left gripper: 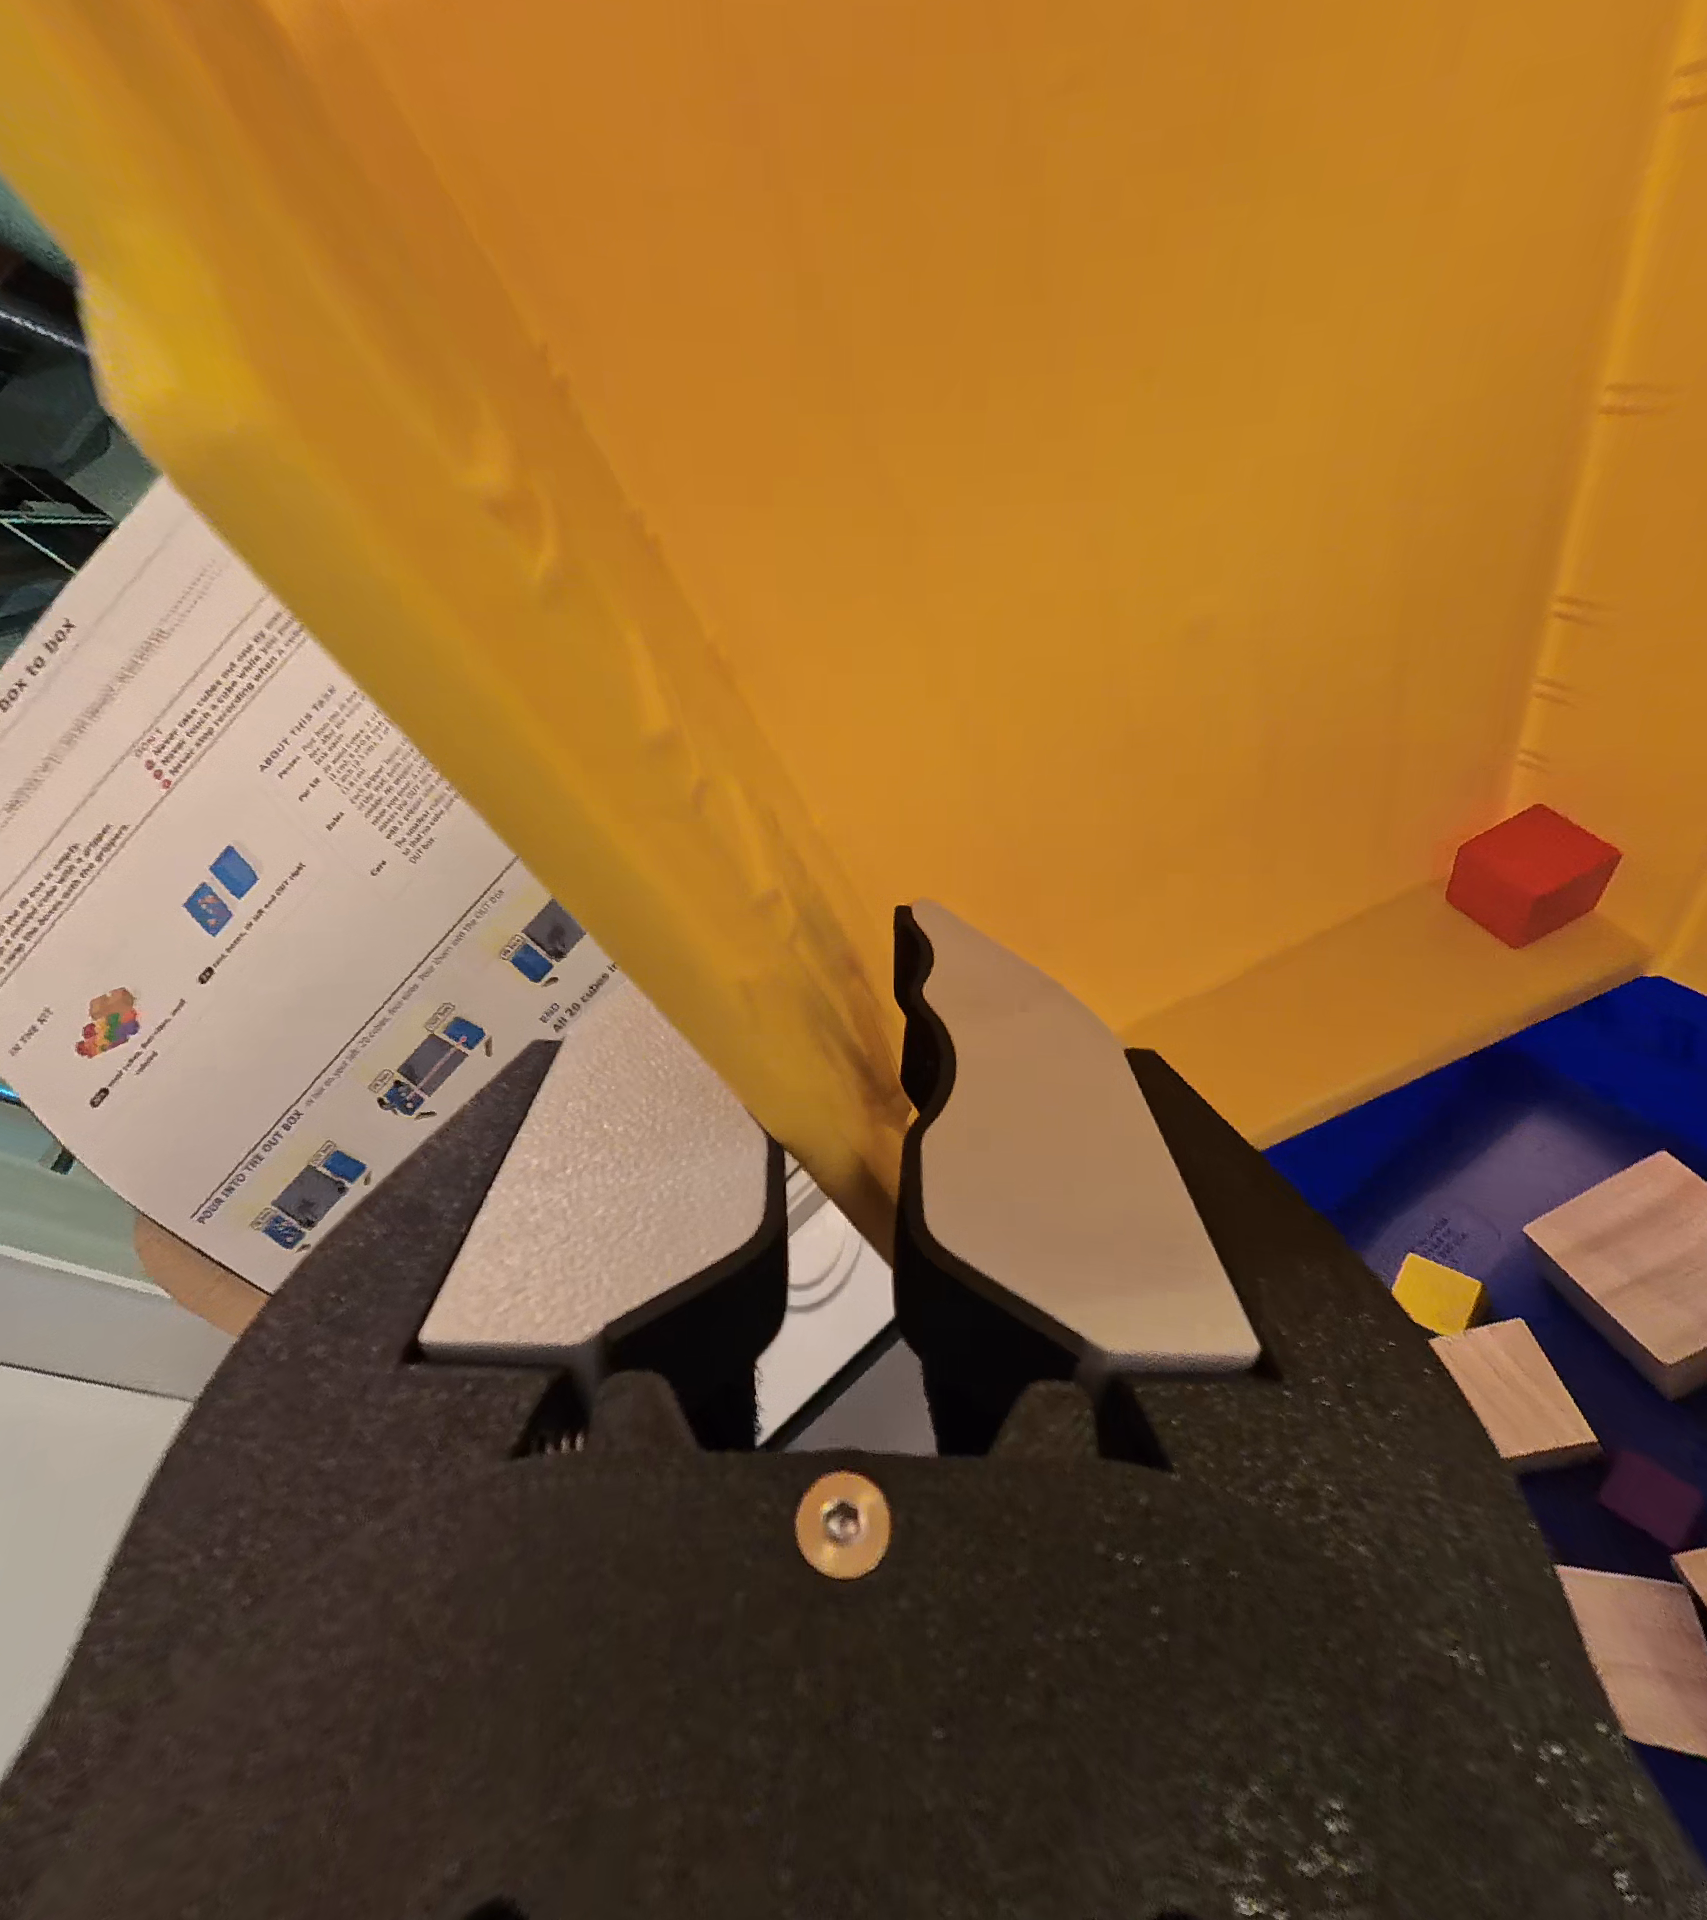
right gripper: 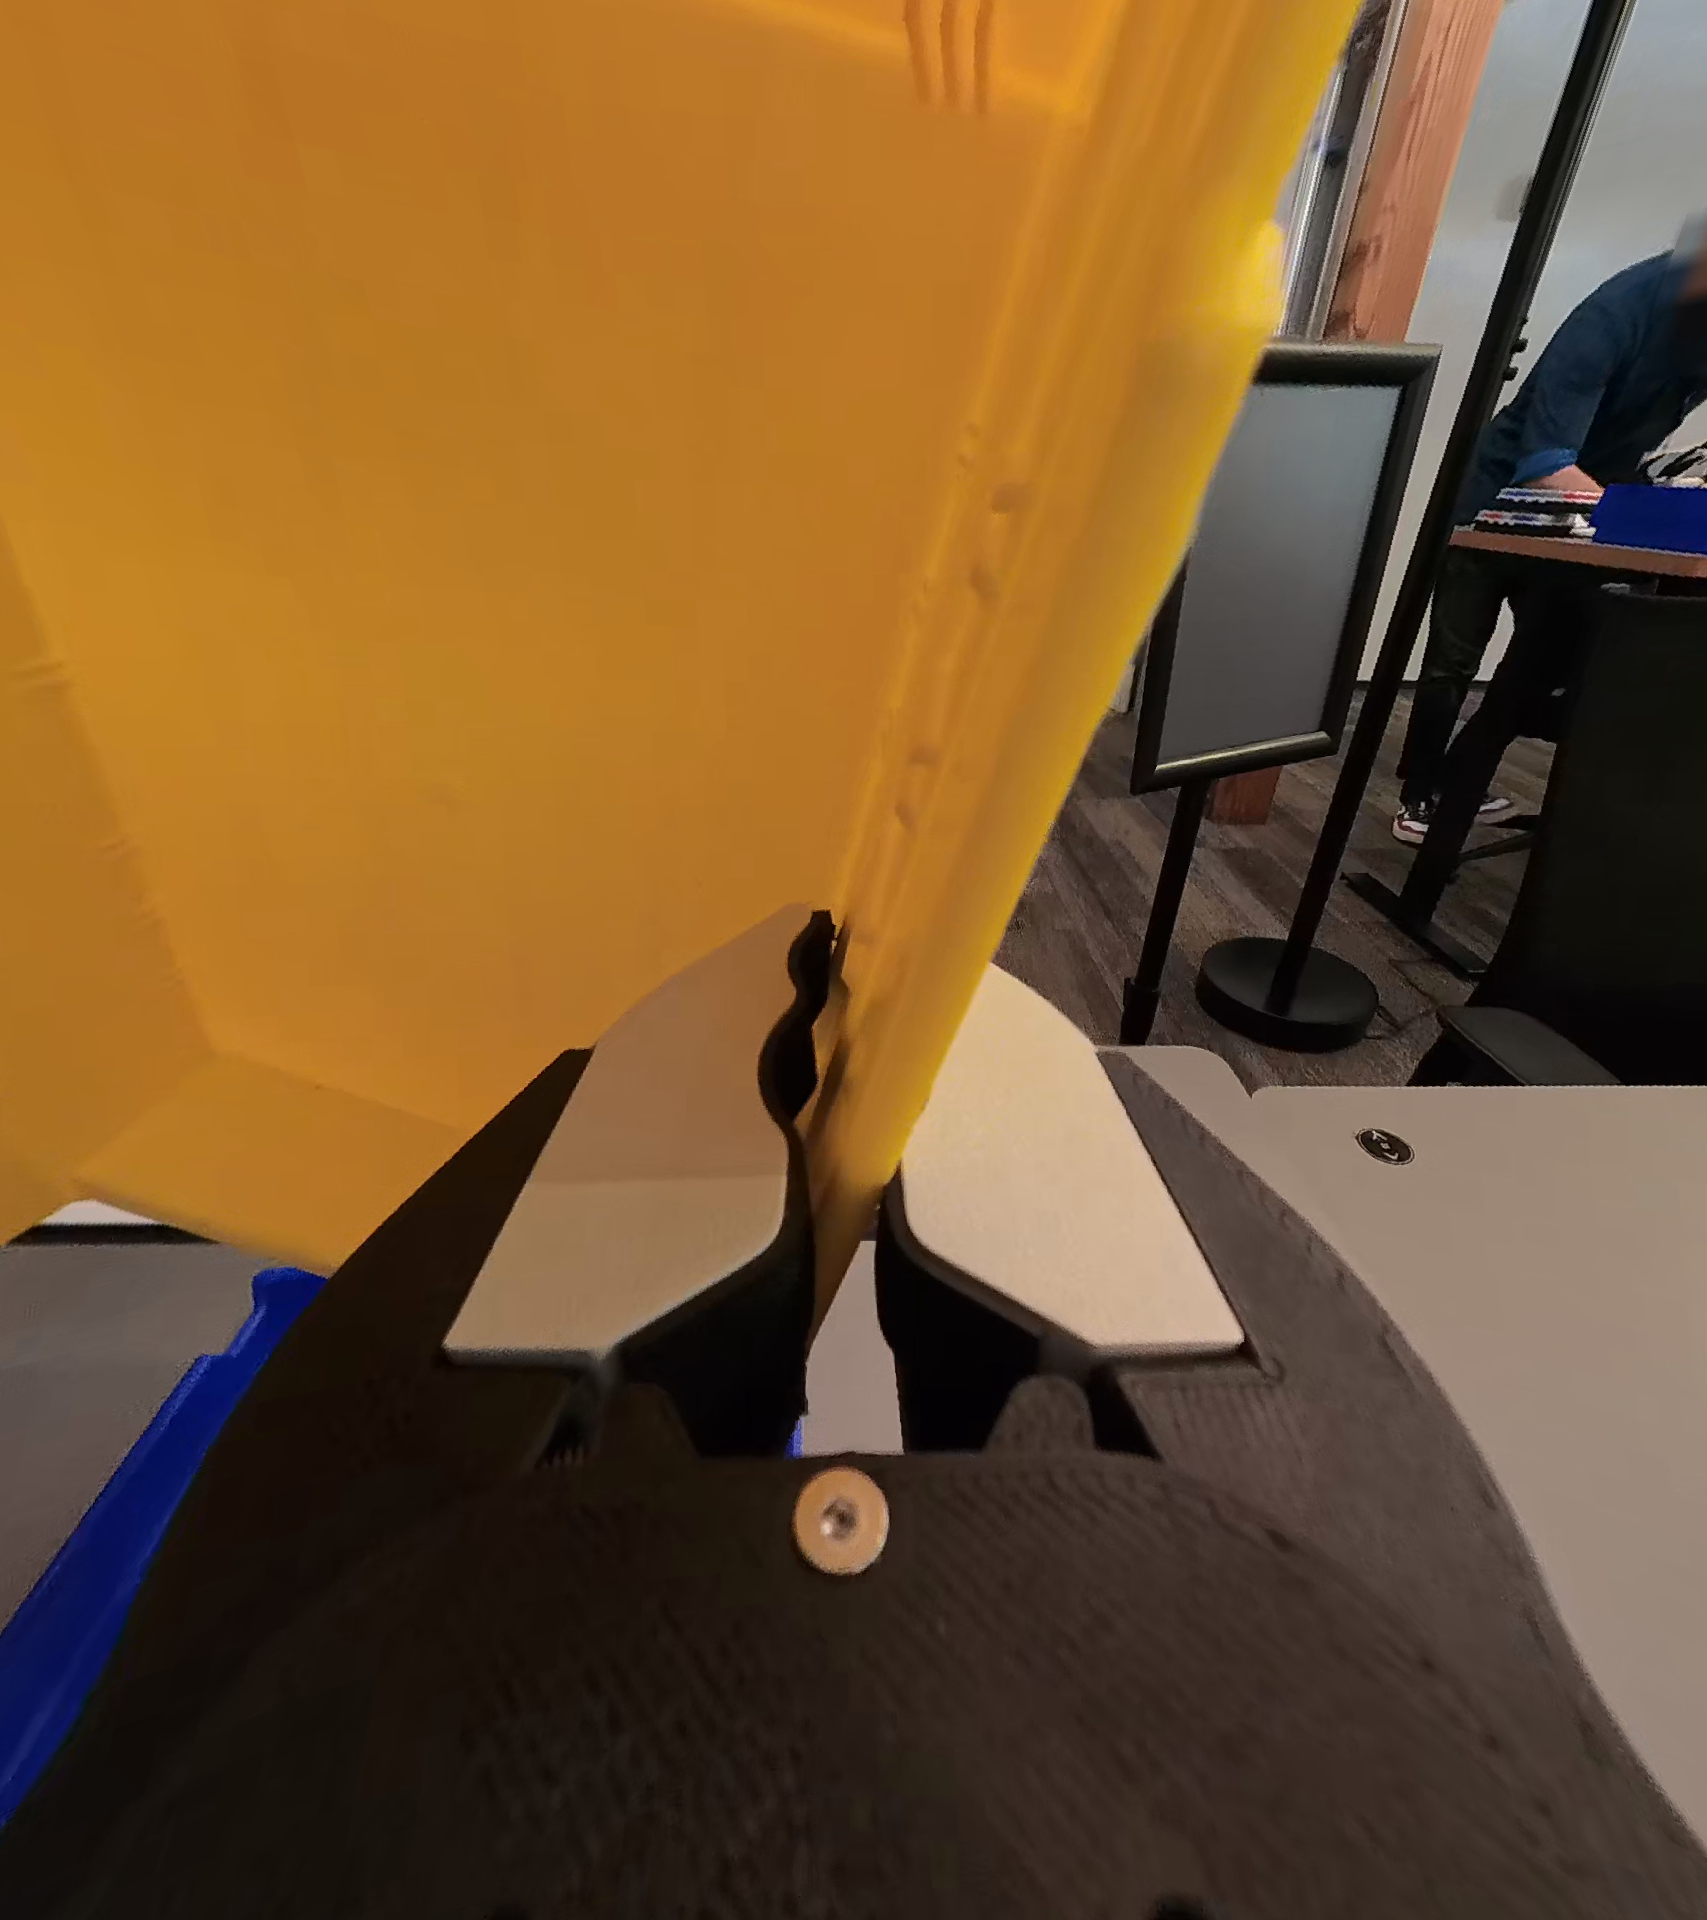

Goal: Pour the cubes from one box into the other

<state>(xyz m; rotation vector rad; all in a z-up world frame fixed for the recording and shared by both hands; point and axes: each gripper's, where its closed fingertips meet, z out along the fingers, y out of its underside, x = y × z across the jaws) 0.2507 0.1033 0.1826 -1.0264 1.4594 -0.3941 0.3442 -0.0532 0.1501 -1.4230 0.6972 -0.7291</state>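
Over the blue box (left gripper: 1555, 1132), both jaws pinch your tipped yellow box (left gripper: 1036, 468); tilt further to free the red cube (left gripper: 1529, 873).

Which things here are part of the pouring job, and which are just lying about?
Job: yellow box, blue box, red cube, wooden blocks, left claw, right claw.
Lying about: instruction sheet, framed sign stand.

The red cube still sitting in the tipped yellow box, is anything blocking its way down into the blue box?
Nothing visible blocks it. The red cube rests on a ledge at the lower corner of the yellow box, just above the blue box, where other cubes already lie.
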